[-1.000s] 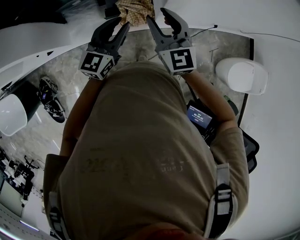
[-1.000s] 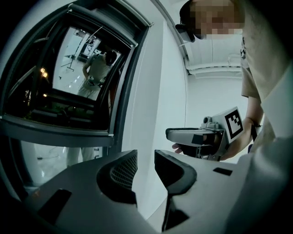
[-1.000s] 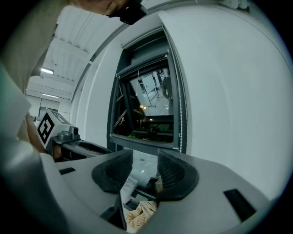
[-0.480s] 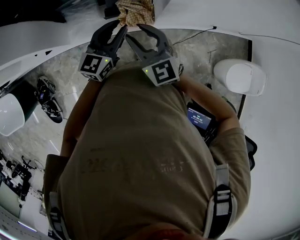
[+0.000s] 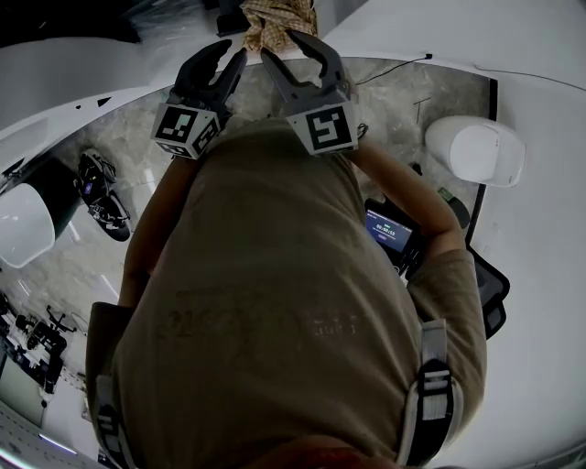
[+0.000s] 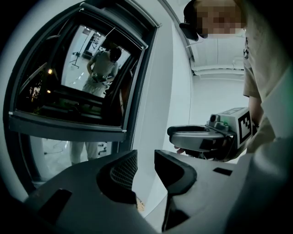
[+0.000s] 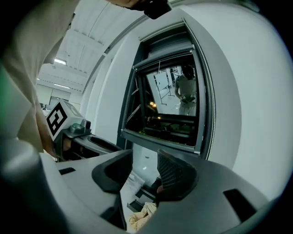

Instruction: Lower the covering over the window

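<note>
While both claws hang nearly level in front of the window (image 7: pixel 171 98), the step in hand looks to be the reach toward it, with nothing taken hold of yet; the left gripper (image 5: pixel 231 57) has its jaws a little apart with only bare gap between them, and the right gripper (image 5: pixel 286 48) stands wider, likewise empty; the two sit close side by side, the right just beside the left. The covering (image 7: pixel 165 42) appears to be drawn up into the grey band along the window's top edge, leaving the dark glass below it fully bare, so the task reads as not begun. No cord or pull tab can be made out for certain. A checked cloth (image 5: pixel 270 23) lies on the floor beneath the window and seems no part of the job. The next move likely calls for raising one claw to the lower rim of that band, finding a bar or tab there, closing squarely on it, then pulling straight down.
</note>
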`<state>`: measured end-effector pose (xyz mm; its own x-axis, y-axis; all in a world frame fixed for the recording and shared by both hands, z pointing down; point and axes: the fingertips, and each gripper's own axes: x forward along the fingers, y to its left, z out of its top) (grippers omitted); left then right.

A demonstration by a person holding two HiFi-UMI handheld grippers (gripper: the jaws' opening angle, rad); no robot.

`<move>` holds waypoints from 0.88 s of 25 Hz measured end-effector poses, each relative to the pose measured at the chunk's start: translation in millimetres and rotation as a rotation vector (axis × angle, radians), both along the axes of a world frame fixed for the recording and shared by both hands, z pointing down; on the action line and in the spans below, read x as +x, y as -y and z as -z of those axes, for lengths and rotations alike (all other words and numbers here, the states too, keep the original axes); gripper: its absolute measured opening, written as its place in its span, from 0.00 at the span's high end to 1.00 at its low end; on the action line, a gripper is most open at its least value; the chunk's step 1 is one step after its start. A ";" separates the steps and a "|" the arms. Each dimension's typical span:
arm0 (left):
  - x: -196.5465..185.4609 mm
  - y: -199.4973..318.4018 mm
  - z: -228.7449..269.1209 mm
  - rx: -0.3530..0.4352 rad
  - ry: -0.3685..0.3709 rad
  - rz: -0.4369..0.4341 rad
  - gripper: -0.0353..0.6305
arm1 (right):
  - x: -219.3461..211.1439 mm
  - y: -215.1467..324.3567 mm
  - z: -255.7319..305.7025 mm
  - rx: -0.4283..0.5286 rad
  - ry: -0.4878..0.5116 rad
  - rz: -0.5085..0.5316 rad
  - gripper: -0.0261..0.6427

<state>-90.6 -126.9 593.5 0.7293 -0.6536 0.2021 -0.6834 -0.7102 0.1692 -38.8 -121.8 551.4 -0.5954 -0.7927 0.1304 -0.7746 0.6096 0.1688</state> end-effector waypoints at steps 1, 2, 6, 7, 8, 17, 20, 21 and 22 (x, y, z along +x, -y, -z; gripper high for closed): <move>-9.6 2.3 1.2 -0.002 0.000 0.000 0.79 | -4.5 5.1 2.6 0.001 0.005 -0.015 0.70; -19.4 4.7 2.7 -0.003 0.000 -0.001 0.79 | -9.6 10.1 5.2 0.002 0.009 -0.028 0.70; -55.4 13.1 9.1 -0.002 0.000 -0.010 0.79 | -33.1 25.8 13.2 0.004 0.021 -0.060 0.71; -63.6 14.1 10.4 -0.002 -0.001 -0.012 0.79 | -39.3 28.0 13.6 0.001 0.016 -0.066 0.71; -71.4 14.4 11.5 -0.002 -0.002 -0.014 0.79 | -45.1 29.3 13.8 -0.001 0.008 -0.072 0.71; -138.7 23.7 16.1 -0.003 -0.022 -0.017 0.79 | -97.3 36.0 17.8 0.004 -0.026 -0.106 0.72; -159.1 27.6 17.6 0.000 -0.031 -0.016 0.79 | -113.9 38.8 17.5 0.005 -0.026 -0.117 0.72; -165.9 28.7 17.9 0.002 -0.032 -0.019 0.79 | -120.0 40.3 18.5 0.009 -0.021 -0.121 0.72; -172.8 29.5 18.6 0.005 -0.031 -0.020 0.79 | -126.1 41.3 20.0 0.015 -0.018 -0.123 0.72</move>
<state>-263.4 -156.4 574.9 0.7484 -0.6395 0.1758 -0.6632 -0.7248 0.1866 -164.9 -163.1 531.4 -0.4911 -0.8616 0.1282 -0.8401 0.5074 0.1920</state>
